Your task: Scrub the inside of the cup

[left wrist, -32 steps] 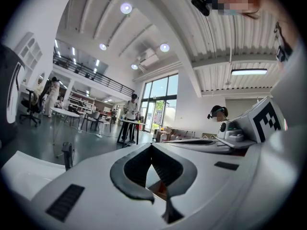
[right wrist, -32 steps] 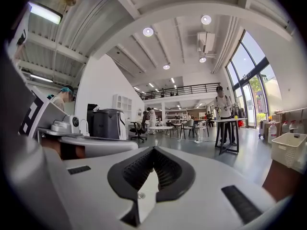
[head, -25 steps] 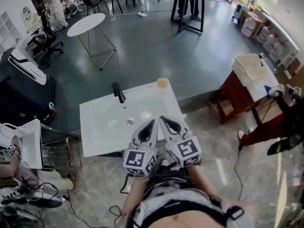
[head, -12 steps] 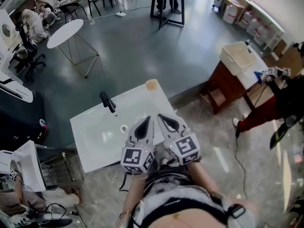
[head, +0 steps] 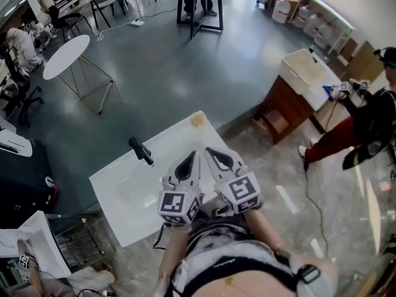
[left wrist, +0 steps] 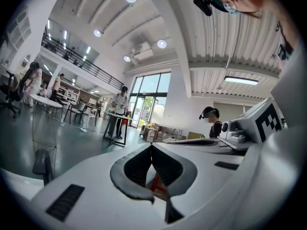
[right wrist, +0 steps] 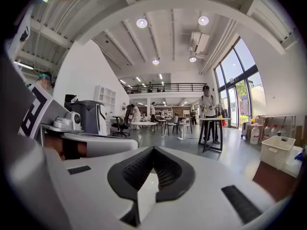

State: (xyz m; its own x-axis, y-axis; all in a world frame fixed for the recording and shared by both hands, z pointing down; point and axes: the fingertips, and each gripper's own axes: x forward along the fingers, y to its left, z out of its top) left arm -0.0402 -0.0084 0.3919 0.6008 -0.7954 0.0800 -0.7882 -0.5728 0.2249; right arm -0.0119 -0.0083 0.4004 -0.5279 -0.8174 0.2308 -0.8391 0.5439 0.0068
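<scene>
Since a second ago the white washbasin [head: 120, 193] has slid down and to the left in the head view, while the two grippers keep their place side by side at the picture's middle. The left gripper [head: 195, 156] has its jaws pressed together with nothing between them, as its own view shows [left wrist: 151, 145]. The right gripper [head: 210, 151], just beside it, is likewise closed and empty [right wrist: 153, 148]. Both reach out over the near edge of the washbasin. A black faucet [head: 141, 151] stands at the basin's far left side. The small tan cup [head: 198, 119] sits on the far corner of the basin top, apart from both grippers. Farther off on the grey floor stand a round white table [head: 66, 47] and a wooden cabinet [head: 291, 104].
</scene>
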